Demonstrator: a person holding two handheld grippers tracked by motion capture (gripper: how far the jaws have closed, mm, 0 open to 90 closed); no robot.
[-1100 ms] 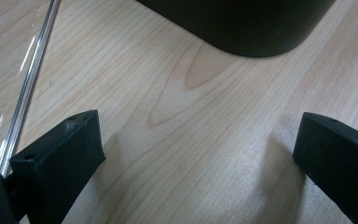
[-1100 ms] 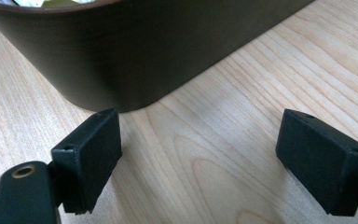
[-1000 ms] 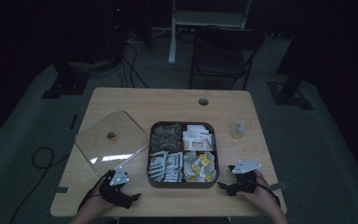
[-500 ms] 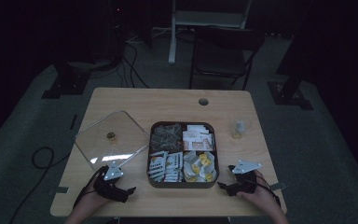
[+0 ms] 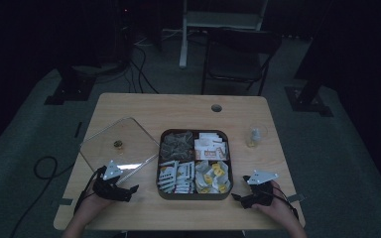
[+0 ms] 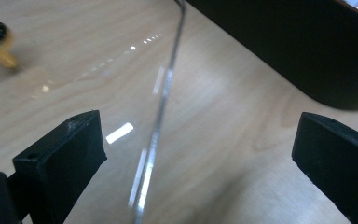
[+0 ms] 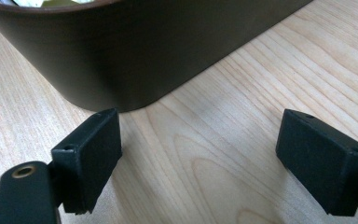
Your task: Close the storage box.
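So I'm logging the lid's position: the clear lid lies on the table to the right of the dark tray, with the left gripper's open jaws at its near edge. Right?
Not quite: the clear lid lies to the left of the dark tray, not the right, as the high view shows. The rest holds: the left gripper has its jaws open at the lid's near edge.

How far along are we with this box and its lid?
Done: the clear lid is off, flat on the table left of the open box. In hand: the left gripper has open jaws astride the lid's edge; the right gripper sits open by the box corner. Left: grasping the lid.
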